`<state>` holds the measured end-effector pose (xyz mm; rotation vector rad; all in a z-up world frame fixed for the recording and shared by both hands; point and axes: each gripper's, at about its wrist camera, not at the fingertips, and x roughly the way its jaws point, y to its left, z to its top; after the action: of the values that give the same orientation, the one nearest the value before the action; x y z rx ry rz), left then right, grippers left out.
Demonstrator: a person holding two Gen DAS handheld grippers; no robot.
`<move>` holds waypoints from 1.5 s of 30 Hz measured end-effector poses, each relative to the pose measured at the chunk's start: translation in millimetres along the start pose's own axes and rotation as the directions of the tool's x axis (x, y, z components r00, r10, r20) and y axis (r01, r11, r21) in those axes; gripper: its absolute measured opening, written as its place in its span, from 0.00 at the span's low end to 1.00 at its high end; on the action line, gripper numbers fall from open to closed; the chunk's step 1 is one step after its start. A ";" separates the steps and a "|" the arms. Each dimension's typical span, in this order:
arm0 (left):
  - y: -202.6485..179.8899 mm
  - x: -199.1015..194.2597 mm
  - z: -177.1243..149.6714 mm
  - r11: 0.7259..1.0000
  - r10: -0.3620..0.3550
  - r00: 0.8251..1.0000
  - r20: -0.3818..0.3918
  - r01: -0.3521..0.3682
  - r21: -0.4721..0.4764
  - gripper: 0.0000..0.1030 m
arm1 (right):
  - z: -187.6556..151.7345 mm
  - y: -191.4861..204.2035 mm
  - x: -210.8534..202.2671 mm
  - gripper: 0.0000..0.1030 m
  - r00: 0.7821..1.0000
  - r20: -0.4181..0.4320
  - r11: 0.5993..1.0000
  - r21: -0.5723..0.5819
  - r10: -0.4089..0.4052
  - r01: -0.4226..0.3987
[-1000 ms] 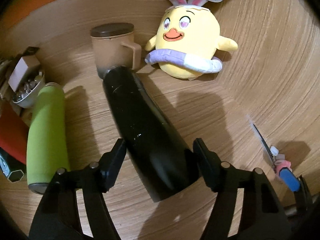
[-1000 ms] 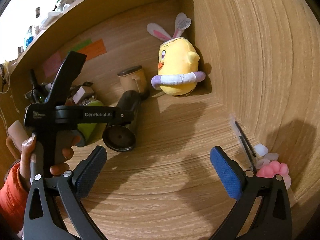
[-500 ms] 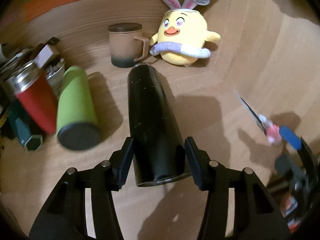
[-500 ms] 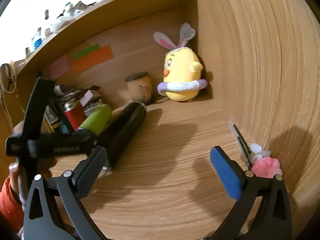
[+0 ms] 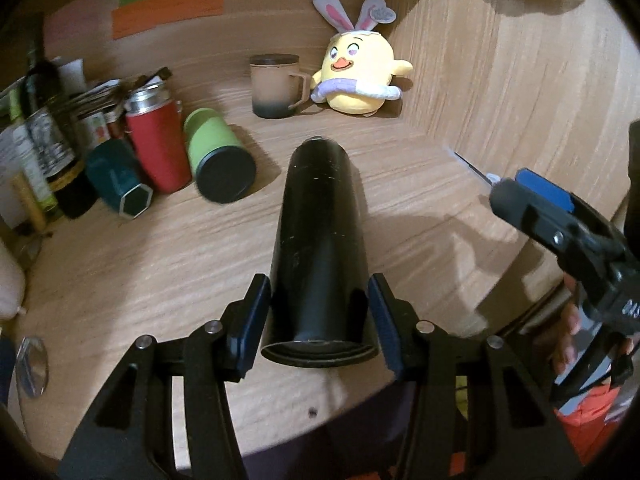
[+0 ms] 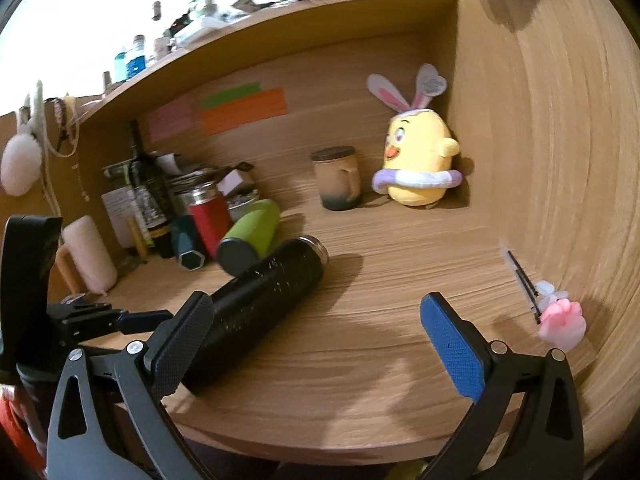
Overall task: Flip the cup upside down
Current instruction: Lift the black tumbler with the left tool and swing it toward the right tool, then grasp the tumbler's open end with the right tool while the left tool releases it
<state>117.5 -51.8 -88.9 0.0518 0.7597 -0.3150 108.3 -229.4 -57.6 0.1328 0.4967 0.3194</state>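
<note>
Left gripper is clamping the black cup near one end, both blue pads pressing its sides. In the left wrist view the cup is stretching from the jaws toward 12 o'clock, lying roughly level above the wooden desk; whether it is touching the surface cannot be told. Right gripper is hanging with its jaws wide apart and nothing between them, the cup sitting at its 10 o'clock.

Judging by this, the flip is in its carrying stage: the cup is gripped and turned halfway, not yet standing on either end. Next, the left wrist is needing to rotate so that the opening faces down, then lower the cup onto bare desk before letting go.

Clutter is crowding the 10 o'clock side: a green bottle lying down, a red flask. A lidded mug and a plush chick are sitting at 12 o'clock, well apart.
</note>
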 end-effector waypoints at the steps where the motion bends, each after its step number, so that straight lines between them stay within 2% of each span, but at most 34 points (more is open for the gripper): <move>1: 0.8 -4.0 -4.4 1.000 0.003 1.000 0.006 -0.003 0.000 0.49 | -0.7 3.5 -1.7 1.00 1.000 0.000 1.000 -0.004 0.004 -0.004; 8: 5.0 -20.7 -20.3 1.000 -0.010 0.999 0.039 0.010 0.021 0.49 | -8.2 28.0 -9.5 1.00 1.000 -0.012 0.999 -0.031 0.028 -0.028; 11: 11.9 -39.5 -26.0 1.000 -0.021 0.995 0.100 0.020 0.016 0.52 | -11.1 39.7 -10.3 1.00 0.999 -0.021 0.998 -0.046 0.031 -0.032; 13: 23.2 -54.5 -28.8 1.000 0.006 0.988 0.156 -0.004 -0.012 0.68 | -12.0 46.3 -9.4 1.00 0.999 -0.025 0.998 -0.053 0.035 -0.036; 15: 42.0 -67.7 -33.2 0.998 0.046 0.979 0.198 -0.035 -0.061 0.72 | -13.5 55.0 -5.2 1.00 0.998 -0.035 0.997 -0.059 0.049 -0.051; 17: 62.9 -76.8 -37.6 0.991 0.104 0.971 0.215 -0.082 -0.110 0.72 | -15.7 66.6 2.9 1.00 0.997 -0.050 0.995 -0.068 0.066 -0.070; 21: 92.1 -79.1 -45.9 0.974 0.181 0.963 0.201 -0.147 -0.173 0.74 | -25.6 93.3 27.9 1.00 0.991 -0.094 0.992 -0.072 0.097 -0.104; 25: 110.3 -70.1 -54.3 0.967 0.183 0.970 0.163 -0.148 -0.205 0.74 | -40.3 115.3 51.1 1.00 0.988 -0.134 0.992 -0.095 0.073 -0.086; 28: 115.0 -62.2 -61.6 0.966 0.186 0.971 0.148 -0.153 -0.208 0.74 | -51.4 124.8 65.3 1.00 0.988 -0.157 0.992 -0.123 0.010 -0.029; 31: 118.7 -57.4 -64.0 0.965 0.178 0.974 0.142 -0.144 -0.218 0.74 | -59.7 119.9 70.4 1.00 0.987 -0.162 0.995 -0.102 -0.019 0.002; 35: 114.3 -53.7 -57.6 0.967 0.158 0.977 0.147 -0.123 -0.225 0.74 | -64.2 107.7 69.2 1.00 0.986 -0.165 0.998 -0.059 -0.008 -0.001; 36: 111.9 -54.0 -56.9 0.968 0.153 0.977 0.151 -0.118 -0.221 0.74 | -64.7 106.6 68.5 0.97 0.986 -0.165 0.998 -0.061 -0.012 0.002; 37: 108.7 -54.2 -56.1 0.970 0.148 0.976 0.157 -0.113 -0.215 0.74 | -66.4 103.6 66.1 0.90 0.986 -0.164 0.998 -0.063 -0.015 0.005; 41: 96.1 -51.2 -52.6 0.977 0.128 0.978 0.166 -0.096 -0.189 0.74 | -67.7 93.1 59.0 0.83 0.988 -0.155 0.999 -0.040 -0.007 0.000; 45: 80.3 -46.7 -46.6 0.985 0.111 0.979 0.170 -0.085 -0.152 0.74 | -68.0 83.4 47.7 0.72 0.990 -0.128 0.997 -0.054 -0.054 0.047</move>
<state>78.6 44.2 -96.1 -0.0742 0.5983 -0.1674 92.4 -131.7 -121.4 0.0497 0.6184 0.2922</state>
